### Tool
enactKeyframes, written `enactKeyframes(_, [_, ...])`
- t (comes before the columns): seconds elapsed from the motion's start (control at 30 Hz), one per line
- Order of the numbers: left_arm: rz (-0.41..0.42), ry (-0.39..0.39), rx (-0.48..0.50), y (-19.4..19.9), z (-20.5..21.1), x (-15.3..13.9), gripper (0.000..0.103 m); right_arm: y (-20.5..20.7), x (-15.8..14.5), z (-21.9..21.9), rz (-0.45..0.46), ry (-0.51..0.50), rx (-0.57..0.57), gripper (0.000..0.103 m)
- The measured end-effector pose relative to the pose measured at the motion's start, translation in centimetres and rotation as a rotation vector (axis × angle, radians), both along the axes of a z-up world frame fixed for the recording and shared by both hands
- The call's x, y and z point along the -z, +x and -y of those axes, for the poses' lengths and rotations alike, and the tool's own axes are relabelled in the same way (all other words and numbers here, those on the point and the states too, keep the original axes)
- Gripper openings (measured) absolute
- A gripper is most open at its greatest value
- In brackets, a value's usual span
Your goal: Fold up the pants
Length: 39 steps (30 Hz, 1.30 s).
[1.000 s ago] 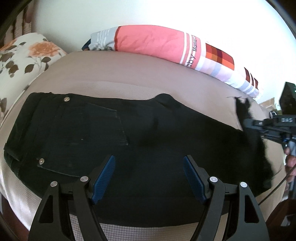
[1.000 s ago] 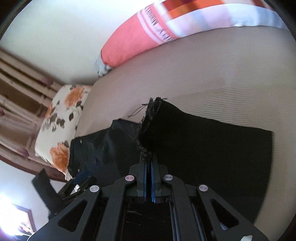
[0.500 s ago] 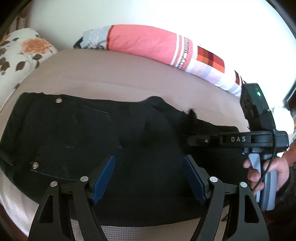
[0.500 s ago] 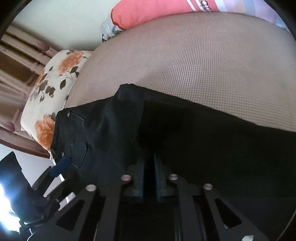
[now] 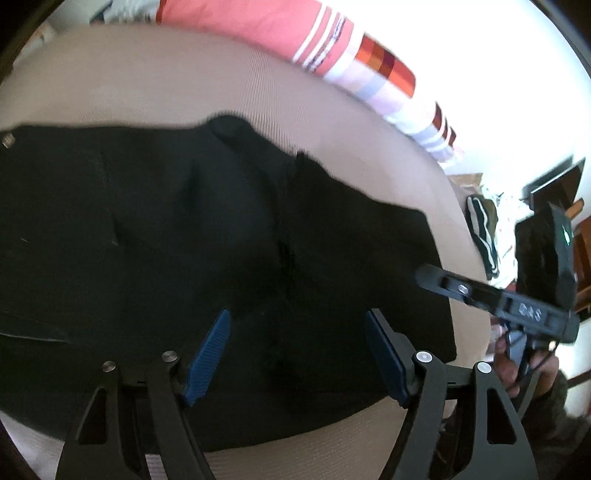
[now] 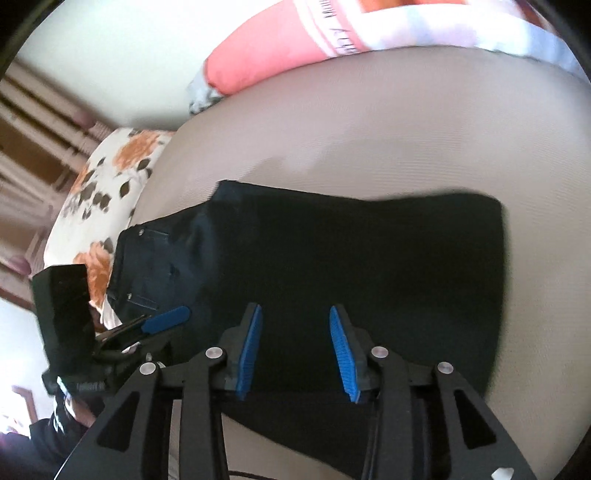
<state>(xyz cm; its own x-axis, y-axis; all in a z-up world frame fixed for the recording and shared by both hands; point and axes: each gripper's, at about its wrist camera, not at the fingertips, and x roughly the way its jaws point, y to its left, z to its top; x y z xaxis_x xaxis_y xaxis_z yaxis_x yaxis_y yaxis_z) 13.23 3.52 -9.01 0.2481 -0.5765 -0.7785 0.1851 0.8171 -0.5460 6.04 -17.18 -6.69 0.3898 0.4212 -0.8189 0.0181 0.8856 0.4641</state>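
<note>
The black pants [image 6: 332, 266] lie folded over on the beige bed [image 6: 369, 122], spread just ahead of and below both claws. The right claw [image 6: 295, 347] has just been opening and stands released with nothing pinched between its blue pads, while the left claw [image 5: 295, 354] hovers wide apart and has narrowed a little, seemingly clear of the cloth, though blur makes contact hard to judge. A striped pink pillow [image 5: 280, 33] lies along the far edge by the pale wall, a flowered pillow [image 6: 99, 192] at the waistband end.
</note>
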Motion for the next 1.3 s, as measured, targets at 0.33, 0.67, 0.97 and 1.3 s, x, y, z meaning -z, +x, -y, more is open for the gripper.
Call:
enactKeyframes(0.33, [-0.139,-0.084,0.088,1.7,1.5,0.9,0.058,-2.8,0.8,3.5,-0.004,0.069,0.126,0.038])
enactKeyframes(0.67, [-0.262,-0.19,0.063,2.3,1.9,2.8,0.017,-2.6,1.3,2.9,-0.001,0.08,0.117,0.04])
enactKeyframes(0.97, [-0.068,-0.07,0.049,1.9,2.6,-0.6,0.004,-2.6,1.3,2.6,-0.007,0.064,0.122,0.04])
enactKeyframes(1.3, [-0.072,0.013,-0.002,1.2,-1.1,0.9,0.005,-2.0,2.4,1.3,-0.028,0.031,0.093,0.04])
